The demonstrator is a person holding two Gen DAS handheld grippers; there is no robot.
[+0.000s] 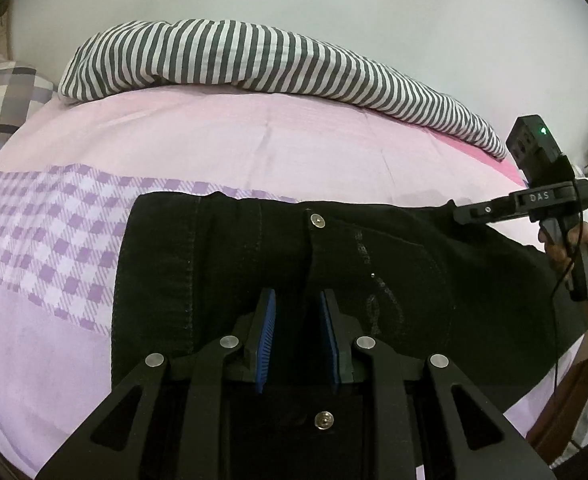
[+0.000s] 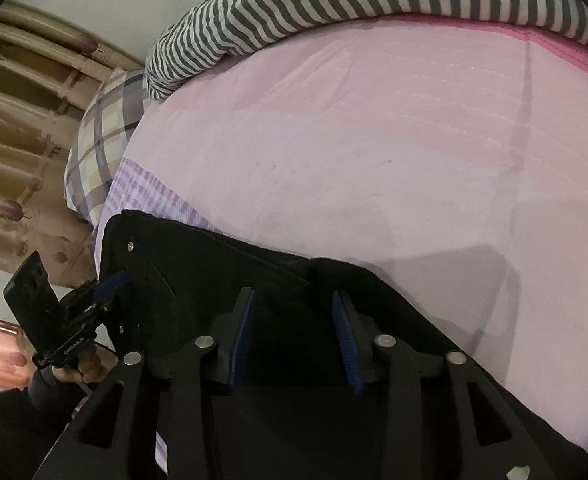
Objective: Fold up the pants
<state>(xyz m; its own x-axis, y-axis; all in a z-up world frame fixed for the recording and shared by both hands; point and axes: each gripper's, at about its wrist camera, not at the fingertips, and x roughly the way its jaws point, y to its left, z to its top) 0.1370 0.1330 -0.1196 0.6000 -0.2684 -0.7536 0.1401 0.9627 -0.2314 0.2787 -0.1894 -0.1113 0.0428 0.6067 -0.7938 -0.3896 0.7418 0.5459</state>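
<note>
left wrist: black jeans (image 1: 277, 264) flat on pink bed sheet (image 1: 253, 144), left gripper (image 1: 296, 304) spread above waistband, grasping nothing | right wrist: right gripper (image 2: 294, 300) parted over jeans (image 2: 213, 272), striped duvet (image 2: 334, 0) behind

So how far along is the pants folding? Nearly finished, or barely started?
Barely started, it seems. Done: the black pants lie spread on the pink bed sheet, waistband button showing. In hand: both grippers hover open over the fabric, the left gripper near the fly, the right gripper further along; neither clearly pinches cloth. Left: every fold, as far as these views show.
</note>
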